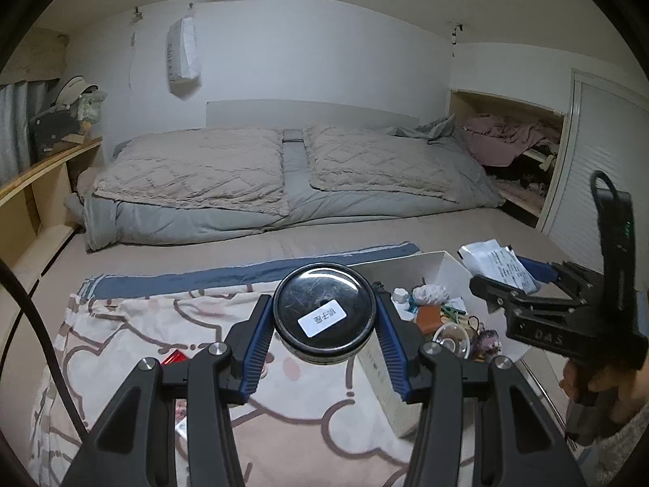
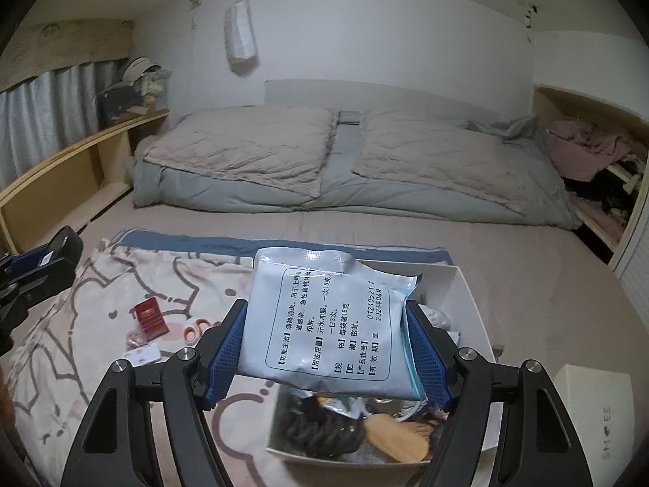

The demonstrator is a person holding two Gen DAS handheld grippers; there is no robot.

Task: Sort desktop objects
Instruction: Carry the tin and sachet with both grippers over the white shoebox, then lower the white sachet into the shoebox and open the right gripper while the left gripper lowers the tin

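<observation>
My left gripper is shut on a round black tin with a white label on its lid, held above the patterned blanket just left of the white box. My right gripper is shut on a pale blue printed sachet, hanging over the white box, which holds several small items. In the left wrist view the right gripper shows at the right with the sachet. On the blanket lie a red packet, small scissors and a white card.
The patterned blanket covers the near part of a bed, with folded grey and beige quilts at the far end. A wooden shelf runs along the left. A second white box sits at the right. An alcove with clothes is at far right.
</observation>
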